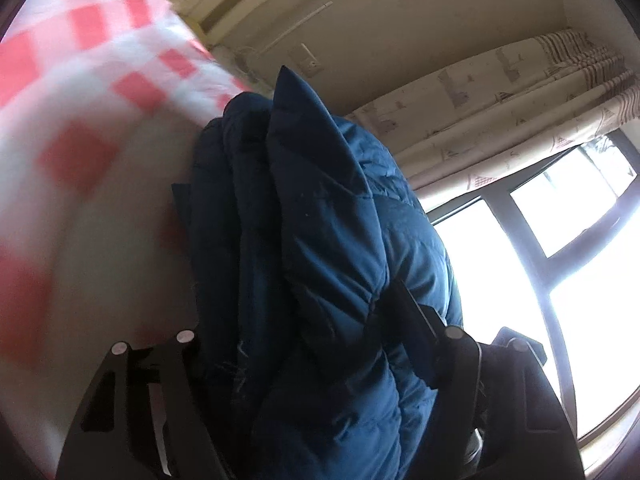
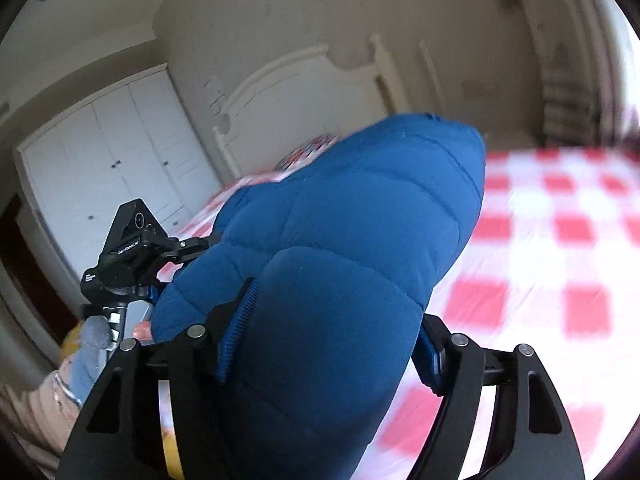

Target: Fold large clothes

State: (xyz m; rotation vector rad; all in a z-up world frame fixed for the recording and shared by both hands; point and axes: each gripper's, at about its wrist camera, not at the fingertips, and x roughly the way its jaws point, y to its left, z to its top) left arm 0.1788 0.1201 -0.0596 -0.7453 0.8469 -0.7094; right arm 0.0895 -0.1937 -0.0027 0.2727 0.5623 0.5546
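Both tongs, left (image 1: 320,340) and right (image 2: 324,344), pinch the puffy blue quilted jacket (image 2: 340,260); slippery bulk could apparently slide free.

Black hand-held gripper (image 2: 324,344) with silver pivot screws and blue ribbed pads; hand (image 2: 86,356) in a grey-blue glove

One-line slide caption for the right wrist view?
Right gripper clamps a blue puffer jacket above the red-checked bed; left gripper grips its far side.

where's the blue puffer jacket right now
The blue puffer jacket is bunched between the jaws of both the right hand-held gripper and the left hand-held gripper, above the red-checked bed cover.
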